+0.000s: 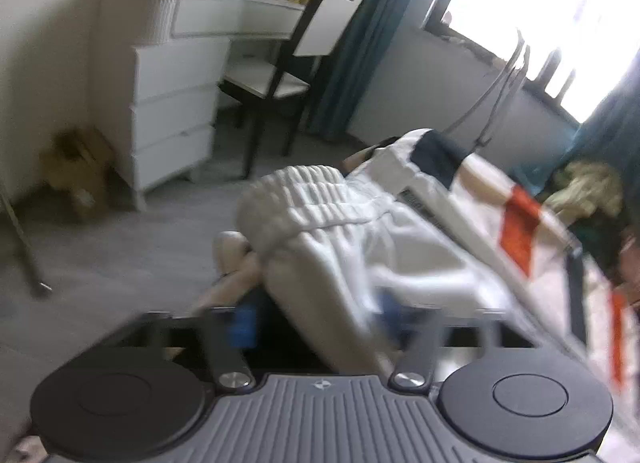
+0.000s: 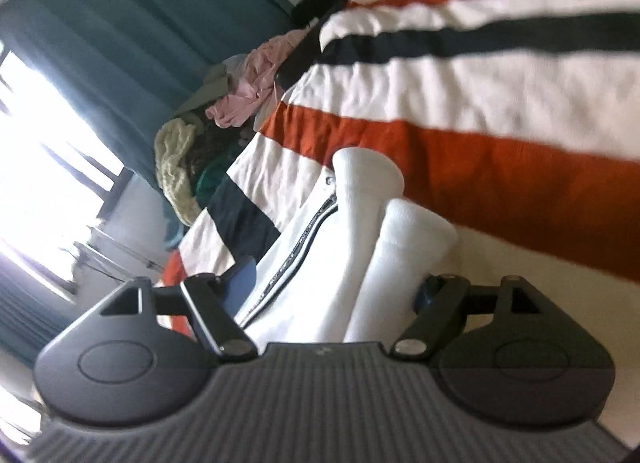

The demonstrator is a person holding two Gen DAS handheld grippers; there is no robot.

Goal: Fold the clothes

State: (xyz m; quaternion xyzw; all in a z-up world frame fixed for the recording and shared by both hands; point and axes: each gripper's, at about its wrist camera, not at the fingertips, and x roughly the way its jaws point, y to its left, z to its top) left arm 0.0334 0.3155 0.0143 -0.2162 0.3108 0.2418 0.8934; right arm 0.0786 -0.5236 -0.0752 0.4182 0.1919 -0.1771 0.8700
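Observation:
White trousers (image 1: 320,215) with a ribbed elastic waistband lie over the edge of the striped bed cover (image 1: 520,223), blurred in the left wrist view. My left gripper (image 1: 316,319) stands open, and the cloth runs down between its blue pads (image 1: 244,323) without being pinched. In the right wrist view, the trousers (image 2: 320,263) show a dark side stripe and two rolled leg cuffs (image 2: 368,171) resting on the bed cover (image 2: 480,103). My right gripper (image 2: 332,289) is open too, jaws wide, with the white cloth lying between them.
A white drawer unit (image 1: 172,103) and a dark-framed chair (image 1: 292,63) stand on the grey floor beyond the bed. A pile of other clothes (image 2: 240,95) sits at the bed's far end by teal curtains (image 2: 120,23) and a bright window. A cardboard box (image 1: 76,171) stands by the wall.

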